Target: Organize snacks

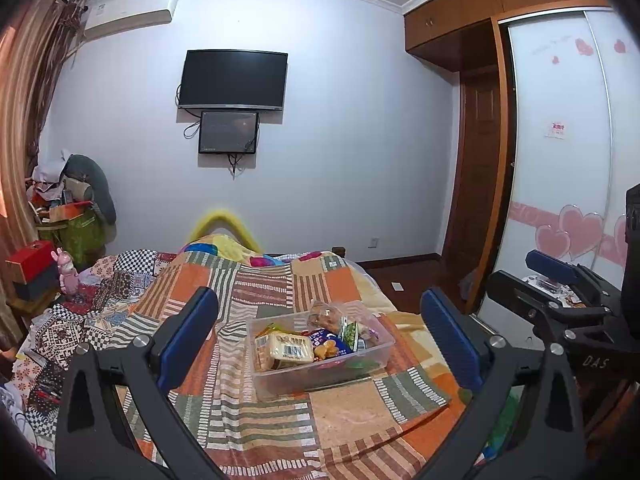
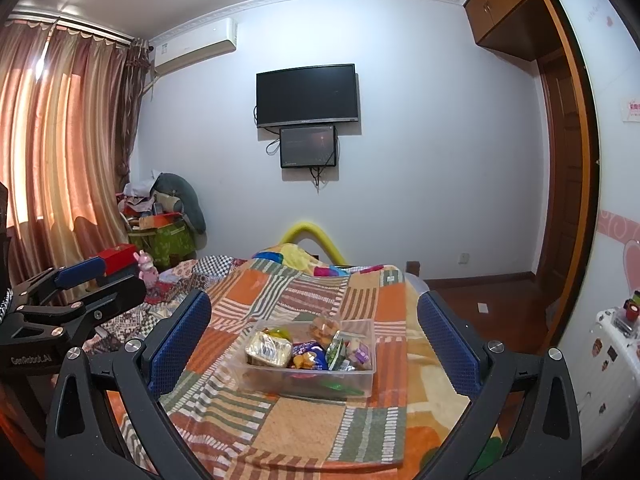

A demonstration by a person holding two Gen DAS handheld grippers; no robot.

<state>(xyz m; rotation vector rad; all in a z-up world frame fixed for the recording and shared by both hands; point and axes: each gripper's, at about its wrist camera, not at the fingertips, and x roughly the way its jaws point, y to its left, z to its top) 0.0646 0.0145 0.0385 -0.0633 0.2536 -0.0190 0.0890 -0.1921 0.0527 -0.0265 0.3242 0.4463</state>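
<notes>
Left gripper [image 1: 320, 344] and right gripper [image 2: 314, 344]: both spread wide, holding nothing | clear bin [image 1: 376, 350] of snacks [image 1: 286, 350] sits ahead on patchwork blanket [image 1: 348, 408] | soft bedding, so we'd lower slowly and pinch one packet | television [image 1: 233, 79] on far wall.

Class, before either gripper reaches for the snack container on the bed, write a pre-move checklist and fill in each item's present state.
1. Left gripper open, holding nothing: ok.
2. Right gripper open, holding nothing: ok.
3. Clear plastic rectangular container upright on the patchwork striped blanket: ok.
4. Snack packets inside the container, none spilled nearby: ok.
5. Path between fingers and container free: ok.
6. Blanket firm enough underneath: cannot tell.
</notes>
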